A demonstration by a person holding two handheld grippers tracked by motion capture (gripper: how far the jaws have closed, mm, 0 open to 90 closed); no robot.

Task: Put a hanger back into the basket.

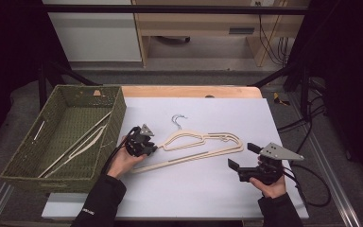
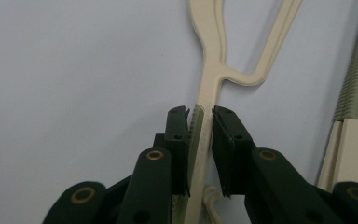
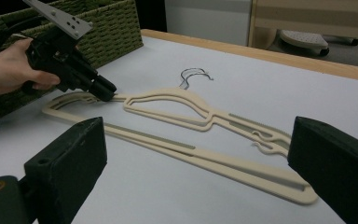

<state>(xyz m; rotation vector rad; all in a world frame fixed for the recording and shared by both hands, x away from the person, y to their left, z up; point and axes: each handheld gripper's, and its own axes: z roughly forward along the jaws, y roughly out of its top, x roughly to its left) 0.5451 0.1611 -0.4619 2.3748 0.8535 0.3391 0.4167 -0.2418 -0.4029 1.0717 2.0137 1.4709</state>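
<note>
High view: a cream hanger [image 1: 196, 147] lies flat near the middle of the table [image 1: 194, 189], its wire hook [image 1: 178, 120] pointing toward the far edge. The left gripper [image 1: 150, 148] sits at the hanger's left end, held low by the left hand [image 1: 123, 161]. At the table's left edge stands a woven basket [image 1: 14, 163] with more hangers [image 1: 75, 144] inside, which suggests this one is bound for it. The right gripper [image 1: 240, 156] waits near the right edge, just short of the hanger's right end and apart from it.

Left gripper view: the jaws stand either side of the hanger's thin shoulder bar [image 2: 205, 121], closed to within a sliver of it. The left pad appears to meet the bar's ribbed edge, while a thin gap seems to remain on the right, so the grip looks all but made and not yet firm. Taking the bar at its narrow neck gives the pads a flat, slim section to pinch.

Right gripper view: the jaws gape wide with nothing between them, framing the hanger [image 3: 205, 135] on the sheet beyond. Farther off, the left gripper [image 3: 109, 94] meets the hanger's far end, beside the basket [image 3: 102, 32]. The right gripper appears held ready to steady the near end if needed.
</note>
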